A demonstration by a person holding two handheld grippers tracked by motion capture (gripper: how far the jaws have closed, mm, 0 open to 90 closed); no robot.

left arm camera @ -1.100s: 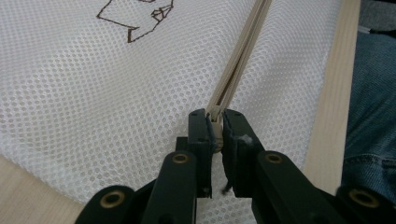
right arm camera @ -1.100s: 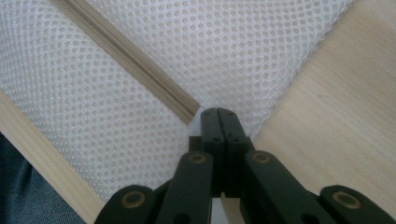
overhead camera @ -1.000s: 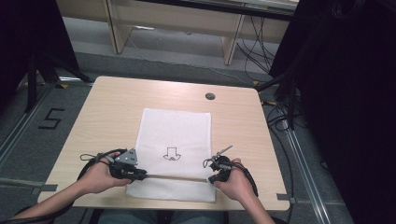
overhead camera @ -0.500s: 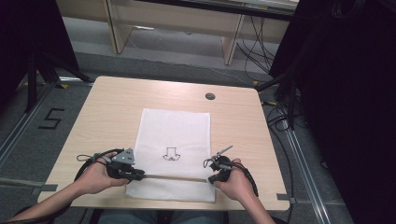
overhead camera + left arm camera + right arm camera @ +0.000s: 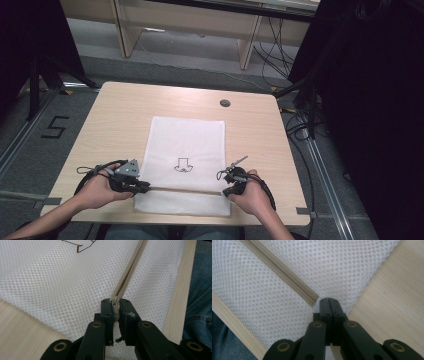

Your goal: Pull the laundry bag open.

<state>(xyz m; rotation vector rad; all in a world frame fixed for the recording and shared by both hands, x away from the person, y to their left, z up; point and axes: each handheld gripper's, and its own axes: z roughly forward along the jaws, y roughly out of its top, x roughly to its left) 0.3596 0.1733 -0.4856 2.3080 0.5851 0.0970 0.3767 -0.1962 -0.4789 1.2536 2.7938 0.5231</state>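
Nearest the person, both hands sit at the table's front edge, one at each end of the beige zipper [image 5: 182, 190] that runs across the near part of a white mesh bag [image 5: 186, 150]. The left gripper [image 5: 115, 305] has its jaws pinched nearly together on a small pale piece at the zipper's end, most likely the slider or its pull tab; the two zipper halves run away from the tips and look slightly parted just beyond them. The right gripper [image 5: 328, 300] is clamped fully closed at the other end of the zipper, its tips on the bag's mesh corner just beside the zipper's end stop, apparently pinning the fabric. Set against the high views from a second and half a second ago, almost nothing differs: the bag lies as flat, the zipper line is as straight, and the left hand [image 5: 97, 187] shows at most a slight shift. My reading: the grip is set but the slide along the track has barely begun, so the zipping work is at its start. Farther out, the bag's printed arrow mark [image 5: 183, 164] points toward the person, and beyond it the wooden table [image 5: 125, 110] carries a round cable port [image 5: 225, 103].
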